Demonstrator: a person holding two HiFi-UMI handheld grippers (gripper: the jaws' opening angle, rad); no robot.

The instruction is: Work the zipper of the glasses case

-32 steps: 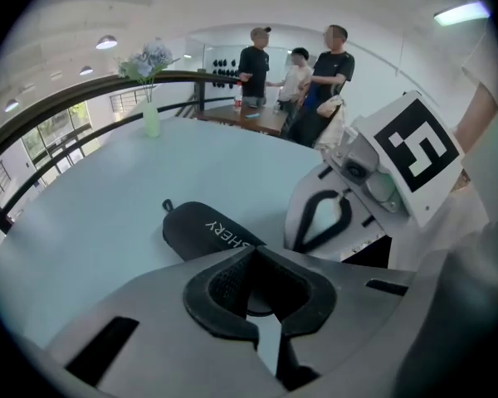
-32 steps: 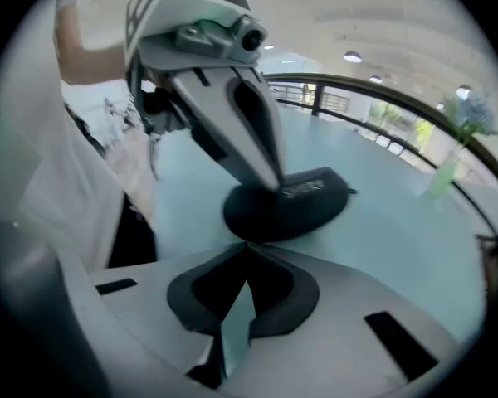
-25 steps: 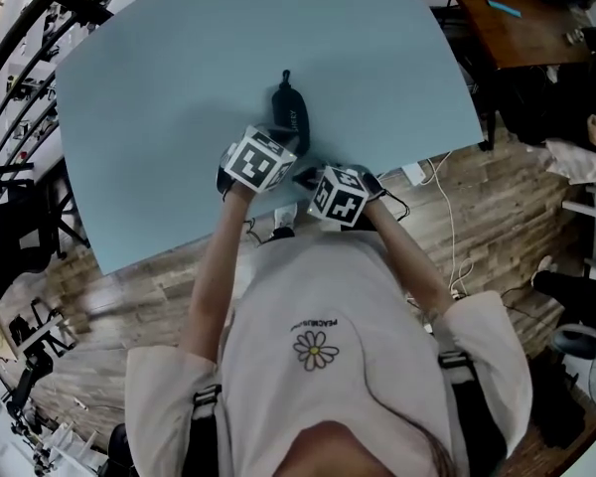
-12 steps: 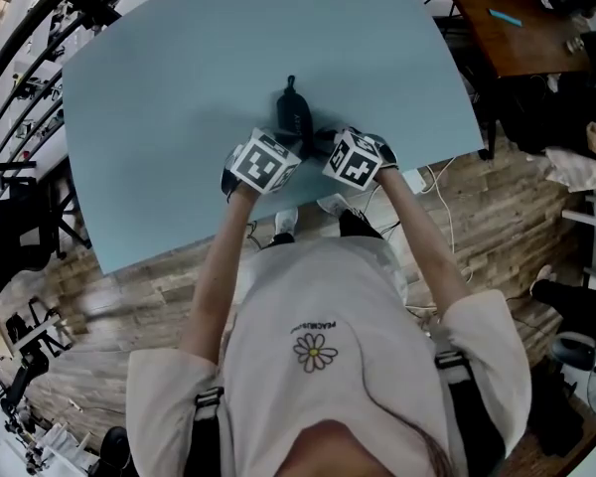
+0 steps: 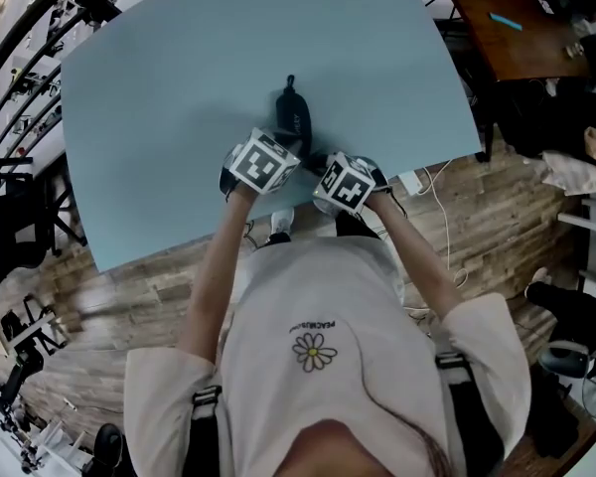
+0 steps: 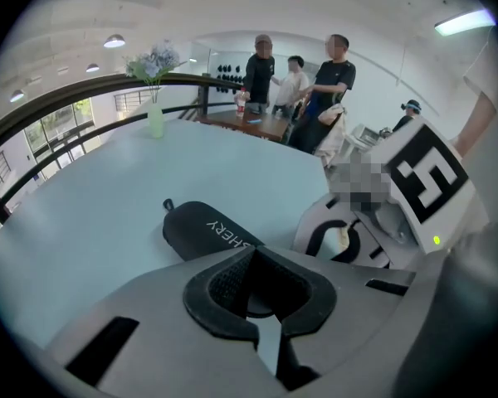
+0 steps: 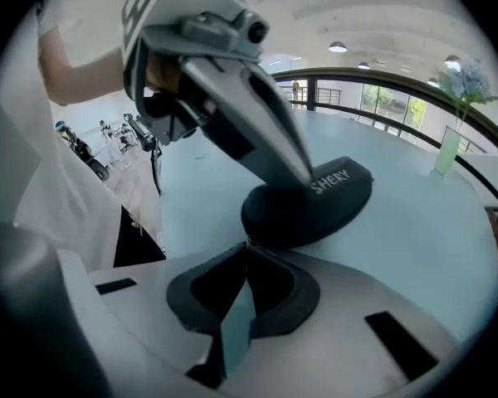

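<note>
**Both grippers closed at the near end of the glasses case**

The black glasses case (image 5: pixel 294 115) lay close to the near edge of the table (image 5: pixel 169 87), about midway along that edge. Its length ran away toward the far edge, and a small loop (image 5: pixel 290 80) sat at its far end. White lettering showed on its top.

The left gripper (image 6: pixel 253 251) had its fingers brought together. Seen from the right gripper view, their joined tips rested on top of the case, just beside the lettering.

The right gripper (image 7: pixel 247 245) was also closed. Its fingertips met right at the case's near end on a small glint of metal, seemingly the zipper pull (image 7: pixel 247 240). The two grippers sat just beside each other at that end.

The table was a plain pale blue. A pale green vase (image 6: pixel 155 121) of flowers stood near its far edge. A dark curved railing (image 6: pixel 75 104) ran behind the table. Past it, several people (image 6: pixel 299 77) stood by a wooden table. Wood-plank floor (image 5: pixel 477 207) showed beyond the near edge, and round ceiling lamps were lit overhead.
</note>
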